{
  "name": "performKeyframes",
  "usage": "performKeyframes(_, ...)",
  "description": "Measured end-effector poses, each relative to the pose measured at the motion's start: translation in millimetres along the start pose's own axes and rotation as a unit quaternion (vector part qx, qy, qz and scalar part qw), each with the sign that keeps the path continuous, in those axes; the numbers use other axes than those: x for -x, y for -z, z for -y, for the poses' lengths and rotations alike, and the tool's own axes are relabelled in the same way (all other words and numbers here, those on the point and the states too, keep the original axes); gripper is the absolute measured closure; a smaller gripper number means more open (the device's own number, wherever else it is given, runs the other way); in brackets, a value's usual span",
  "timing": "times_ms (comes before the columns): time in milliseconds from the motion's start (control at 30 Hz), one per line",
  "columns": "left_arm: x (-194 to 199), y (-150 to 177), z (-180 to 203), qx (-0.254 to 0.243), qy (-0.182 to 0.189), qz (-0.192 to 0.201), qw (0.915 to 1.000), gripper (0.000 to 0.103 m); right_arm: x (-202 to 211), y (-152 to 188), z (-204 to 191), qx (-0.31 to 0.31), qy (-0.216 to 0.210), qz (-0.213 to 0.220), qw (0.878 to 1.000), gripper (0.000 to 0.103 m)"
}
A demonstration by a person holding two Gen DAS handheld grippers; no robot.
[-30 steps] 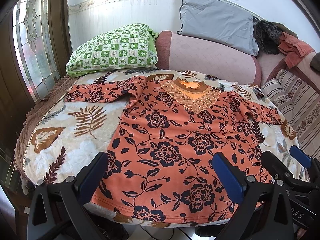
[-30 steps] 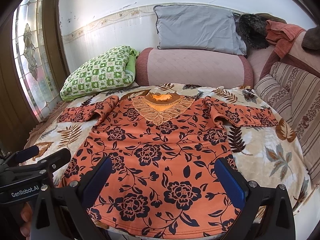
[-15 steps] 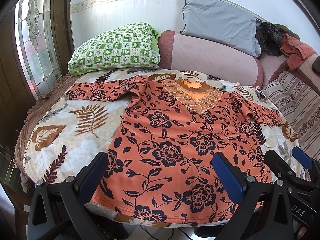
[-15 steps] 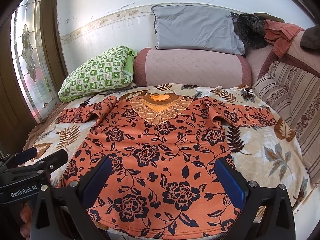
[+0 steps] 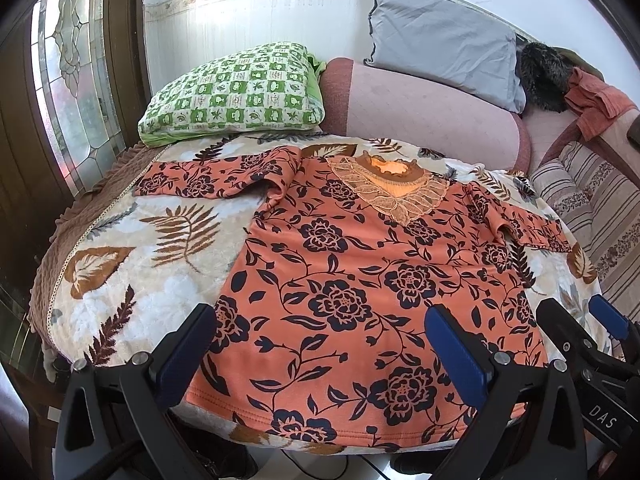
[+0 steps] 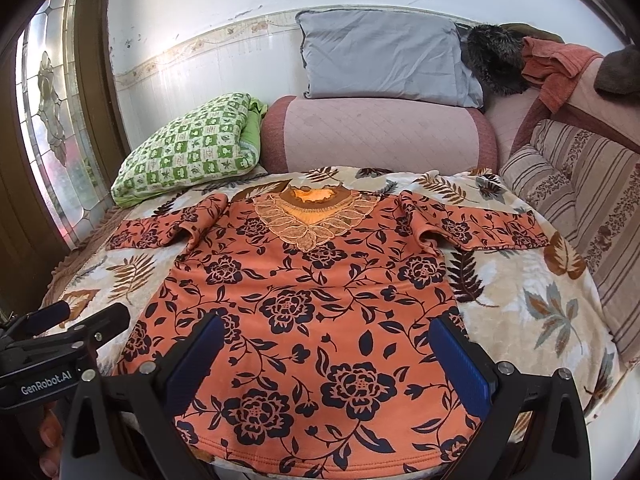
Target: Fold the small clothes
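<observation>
**Ana:** Garment first: where is it, and why like that?

**Ben:** Orange long-sleeved top with a dark floral print and a lace collar (image 6: 304,312) lies face up and flat, filling the centre of the right wrist frame, on the cream leaf-patterned plush blanket (image 6: 532,320) that covers the bed. Collar toward the top of the frame, hem at the bottom edge, both sleeves out sideways. I judge it was spread that way so the fold lines are easy to reach; nothing is folded yet.

**Ana:** And the grippers?

**Ben:** Right gripper (image 6: 326,360) stands wide open with nothing in it, its blue pads framing the lower body of the top, above the hem. Left gripper (image 5: 320,354) is equally wide open and empty, over the hem's left half in its own view, one pad near the lower-left corner. I can't tell whether either touches the cloth.

**Ana:** So both sit at the hem end?

**Ben:** Yes, side by side; each shows at the edge of the other's frame. The sleeves lie further up, well away.

**Ana:** Surroundings?

**Ben:** Green checked pillow (image 6: 188,152) upper left, pink quilted bolster (image 6: 380,136) behind the collar, grey cushion (image 6: 380,60) above it, striped sofa cushions (image 6: 580,200) at right.
</observation>
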State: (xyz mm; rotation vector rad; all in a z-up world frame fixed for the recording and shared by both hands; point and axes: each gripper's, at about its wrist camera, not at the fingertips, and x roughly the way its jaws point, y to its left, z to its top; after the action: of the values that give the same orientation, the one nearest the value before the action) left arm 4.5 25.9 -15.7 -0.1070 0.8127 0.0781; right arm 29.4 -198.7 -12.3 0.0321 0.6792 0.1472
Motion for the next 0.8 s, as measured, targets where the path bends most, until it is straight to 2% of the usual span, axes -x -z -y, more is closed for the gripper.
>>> performKeyframes(400,-7,0,-4,0.007,0.004,-0.007,0.9999,0.0,-3,-2,2,-0.004,-0.004,-0.001,1.0,0.0)
performKeyframes(500,-22,1,-14,0.025,0.012,-0.028,0.9992,0.0,-14,-9,28,-0.039,-0.015,-0.011,0.999,0.0)
performKeyframes(567,-35,3,-18,0.031,0.01,-0.046,0.9984,0.0,-27,-14,61,-0.082,-0.017,-0.018,0.996,0.0)
performKeyframes(667,-55,7,-18,0.025,0.007,-0.07,0.9972,0.0,-53,-17,130,-0.18,-0.032,-0.038,0.982,0.0)
performKeyframes(733,-70,10,-16,0.02,0.006,-0.089,0.9958,0.0,-71,-16,181,-0.255,-0.044,-0.042,0.965,0.0)
performKeyframes(800,-84,13,-14,0.02,0.011,-0.11,0.9936,0.0,-90,-14,234,-0.329,-0.06,-0.035,0.942,0.0)
